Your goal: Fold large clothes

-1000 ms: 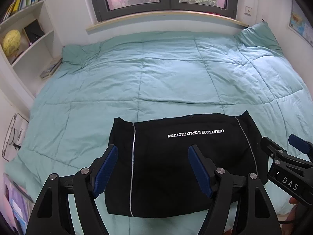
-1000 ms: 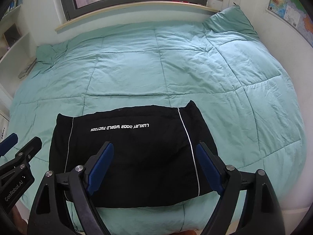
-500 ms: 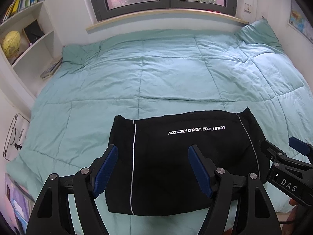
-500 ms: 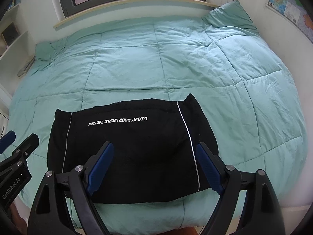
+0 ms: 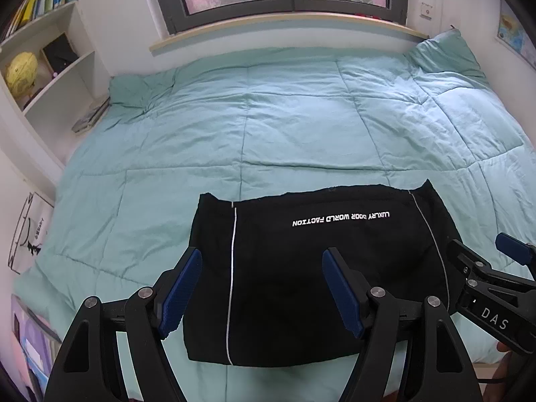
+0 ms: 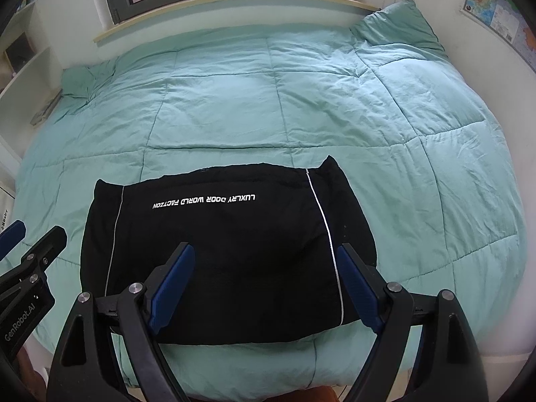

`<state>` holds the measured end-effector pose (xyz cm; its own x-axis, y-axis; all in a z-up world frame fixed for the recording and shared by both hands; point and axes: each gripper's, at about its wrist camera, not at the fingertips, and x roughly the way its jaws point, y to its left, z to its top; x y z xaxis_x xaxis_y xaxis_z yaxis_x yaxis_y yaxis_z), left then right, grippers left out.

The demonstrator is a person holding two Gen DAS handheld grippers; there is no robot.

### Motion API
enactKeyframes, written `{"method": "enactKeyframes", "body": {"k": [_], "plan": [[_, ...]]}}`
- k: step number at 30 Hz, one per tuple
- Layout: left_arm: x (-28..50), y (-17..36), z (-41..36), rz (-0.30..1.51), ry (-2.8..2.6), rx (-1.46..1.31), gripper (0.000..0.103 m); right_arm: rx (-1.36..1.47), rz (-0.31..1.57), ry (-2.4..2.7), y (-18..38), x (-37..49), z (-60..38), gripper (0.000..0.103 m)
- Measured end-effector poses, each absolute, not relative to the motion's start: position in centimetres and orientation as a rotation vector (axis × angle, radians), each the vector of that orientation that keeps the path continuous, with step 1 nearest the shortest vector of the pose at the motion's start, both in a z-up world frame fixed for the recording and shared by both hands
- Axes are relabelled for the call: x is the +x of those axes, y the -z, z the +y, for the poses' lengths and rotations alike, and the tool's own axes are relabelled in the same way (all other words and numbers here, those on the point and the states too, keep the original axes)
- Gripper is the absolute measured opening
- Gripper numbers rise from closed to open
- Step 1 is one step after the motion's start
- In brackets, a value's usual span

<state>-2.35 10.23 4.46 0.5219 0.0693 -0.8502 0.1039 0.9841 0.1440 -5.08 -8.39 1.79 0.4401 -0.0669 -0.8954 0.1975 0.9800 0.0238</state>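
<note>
A black garment with white side stripes and white lettering lies folded into a flat rectangle near the front edge of the bed; it also shows in the right wrist view. My left gripper is open and empty, held above the garment's left half. My right gripper is open and empty above the garment's right half. Each gripper shows at the edge of the other's view: the right one, the left one.
A green quilt covers the bed. A pillow lies at the far right corner. A window sill runs behind the bed. White shelves with books and a yellow globe stand at the left. A map hangs on the right wall.
Both grippers have drawn back and up a little from the garment, staying open. The garment has not moved.
</note>
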Motion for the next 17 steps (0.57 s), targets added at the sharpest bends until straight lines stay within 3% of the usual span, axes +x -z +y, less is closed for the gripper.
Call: {"method": "enactKeyframes", "body": {"k": [17], "plan": [[-2.62,-4.94,10.16,0.981,0.046,0.193,0.076,0.116,1.121,0.154,-1.3,-4.69,-7.74,0.087]]}}
